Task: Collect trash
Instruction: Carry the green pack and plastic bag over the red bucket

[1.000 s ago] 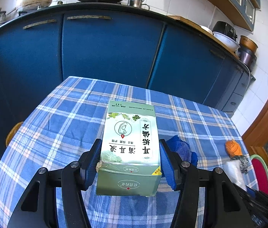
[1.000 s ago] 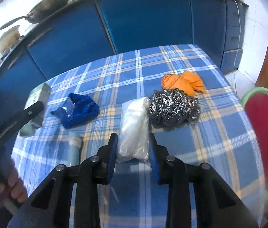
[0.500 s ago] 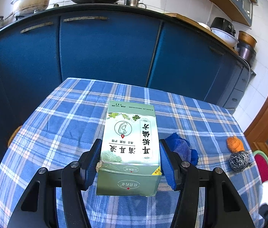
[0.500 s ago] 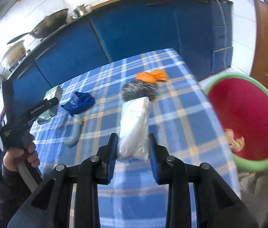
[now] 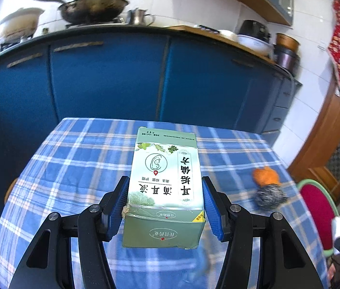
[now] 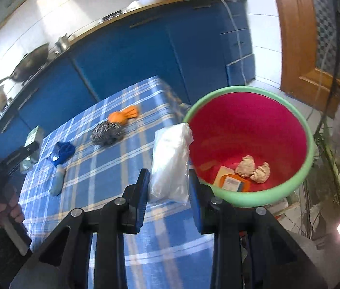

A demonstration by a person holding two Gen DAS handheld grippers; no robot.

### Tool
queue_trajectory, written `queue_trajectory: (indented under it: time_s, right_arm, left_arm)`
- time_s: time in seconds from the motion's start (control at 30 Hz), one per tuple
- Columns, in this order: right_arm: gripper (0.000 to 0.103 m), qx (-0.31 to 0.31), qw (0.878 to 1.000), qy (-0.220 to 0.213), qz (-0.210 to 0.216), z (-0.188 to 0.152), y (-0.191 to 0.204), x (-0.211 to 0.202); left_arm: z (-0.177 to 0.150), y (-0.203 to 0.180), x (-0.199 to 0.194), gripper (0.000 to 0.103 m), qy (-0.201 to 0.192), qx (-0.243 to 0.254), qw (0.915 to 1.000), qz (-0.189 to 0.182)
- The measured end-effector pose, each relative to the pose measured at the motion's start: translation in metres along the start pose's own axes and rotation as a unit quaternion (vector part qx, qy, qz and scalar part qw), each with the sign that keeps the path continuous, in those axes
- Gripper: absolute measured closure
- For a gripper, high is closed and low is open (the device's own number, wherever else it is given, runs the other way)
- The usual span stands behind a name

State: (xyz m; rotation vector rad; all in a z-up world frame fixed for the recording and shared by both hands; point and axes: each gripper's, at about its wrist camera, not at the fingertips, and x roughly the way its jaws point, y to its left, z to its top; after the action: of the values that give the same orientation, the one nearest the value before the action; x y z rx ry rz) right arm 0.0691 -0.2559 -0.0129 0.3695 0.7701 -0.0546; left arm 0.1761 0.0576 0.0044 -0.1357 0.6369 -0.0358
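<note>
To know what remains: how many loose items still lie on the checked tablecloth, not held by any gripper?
4: orange rag by the far edge, steel scourer beside it, blue cloth, pale tube nearest. More may be hidden.

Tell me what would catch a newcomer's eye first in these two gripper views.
Probably the bright pink bin with the green rim, beside the table's edge, with scraps already inside. Right at its rim, the right gripper is clamped on a white plastic bag. In the other view, the left gripper holds a green medicine box above the blue checked tablecloth.
</note>
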Motion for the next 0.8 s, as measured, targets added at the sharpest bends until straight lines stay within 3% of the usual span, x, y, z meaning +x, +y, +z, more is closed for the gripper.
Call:
queue_trajectory:
  time_s: [0.47,0.8]
  right_arm:
    - [0.068,0.057,0.998,-0.025,0.009,0.011,-0.054,-0.004]
    - [0.068,0.094,0.995,-0.033,0.017,0.019,-0.095,0.002]
  left_arm:
    - [-0.004,-0.103,-0.025,0.043,0.01,0.071,0.9936,-0.087]
    - [-0.027,-0.195,-0.016,0.043,0.061,0.131,0.9741,-0.174]
